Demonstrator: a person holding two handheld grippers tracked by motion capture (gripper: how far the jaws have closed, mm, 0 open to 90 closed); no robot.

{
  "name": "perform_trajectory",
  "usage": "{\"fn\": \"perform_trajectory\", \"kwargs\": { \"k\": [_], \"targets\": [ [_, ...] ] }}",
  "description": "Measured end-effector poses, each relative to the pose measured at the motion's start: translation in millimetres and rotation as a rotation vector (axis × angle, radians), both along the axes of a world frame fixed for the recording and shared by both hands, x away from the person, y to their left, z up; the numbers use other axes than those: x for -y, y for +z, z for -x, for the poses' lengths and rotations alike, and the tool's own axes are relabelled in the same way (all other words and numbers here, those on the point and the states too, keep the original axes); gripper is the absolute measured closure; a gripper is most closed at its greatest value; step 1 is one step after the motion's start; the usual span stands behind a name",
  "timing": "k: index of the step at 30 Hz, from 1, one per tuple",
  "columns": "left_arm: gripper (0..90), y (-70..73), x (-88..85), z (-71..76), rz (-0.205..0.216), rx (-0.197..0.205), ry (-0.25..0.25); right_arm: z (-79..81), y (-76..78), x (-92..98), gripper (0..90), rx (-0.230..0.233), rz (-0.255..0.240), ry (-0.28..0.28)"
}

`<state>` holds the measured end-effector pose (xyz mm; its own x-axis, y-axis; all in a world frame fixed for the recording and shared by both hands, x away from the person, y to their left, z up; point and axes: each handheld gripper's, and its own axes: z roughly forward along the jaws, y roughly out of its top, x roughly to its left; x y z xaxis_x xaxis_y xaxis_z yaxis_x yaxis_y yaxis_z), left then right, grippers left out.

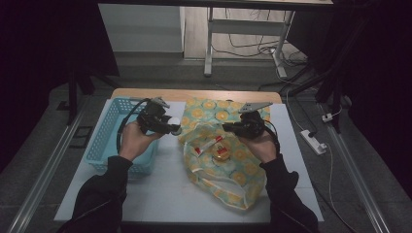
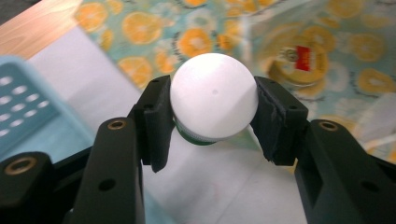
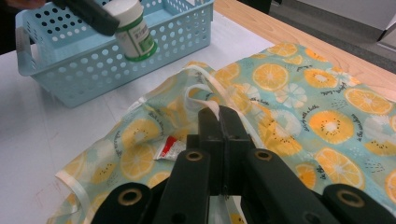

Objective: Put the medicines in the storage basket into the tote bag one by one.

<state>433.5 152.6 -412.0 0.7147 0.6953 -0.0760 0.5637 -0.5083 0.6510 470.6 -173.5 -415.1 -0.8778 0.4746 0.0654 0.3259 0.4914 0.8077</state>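
A white-topped bench [image 1: 160, 194] with a wooden far edge carries everything. The biggest thing on it is a soft, see-through plastic bag printed with orange slices on pale teal [image 1: 218, 145], spread over the middle and right of the bench top; this bag serves as the landmark. Just left of the bag stands a light blue perforated plastic basket [image 1: 104, 141], its near corner under the person's left forearm.

Inside the bag lie a round yellow tin with a red label [image 1: 222, 153] and, just left of that tin, a small white-and-red tube [image 1: 204, 145].

The right tool [image 1: 228, 127] hangs over the bag's upper middle; its jaws are pressed together on the bag's white edge strip [image 3: 210, 108] and hold that edge lifted.

The left tool [image 1: 174, 130] is at the bag's left edge, between bag and basket. Its jaws pinch a small white round-capped bottle with a green label [image 1: 176, 129] by the cap, held above the bench top, just off the bag's left border.
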Motion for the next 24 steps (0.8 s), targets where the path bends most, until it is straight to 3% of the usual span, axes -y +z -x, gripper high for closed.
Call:
{"fn": "perform_trajectory", "kwargs": {
  "k": [16,24],
  "targets": [
    [50.6,-8.7,62.2,11.8,0.008,-0.008,-0.17,-0.2,-0.3,-0.3,90.0,0.006,-0.001,-0.004],
    [50.6,-18.9,90.2,7.9,0.018,-0.011,-0.202,-0.2,-0.5,-0.7,90.0,0.008,-0.002,-0.005]
  ]
}}
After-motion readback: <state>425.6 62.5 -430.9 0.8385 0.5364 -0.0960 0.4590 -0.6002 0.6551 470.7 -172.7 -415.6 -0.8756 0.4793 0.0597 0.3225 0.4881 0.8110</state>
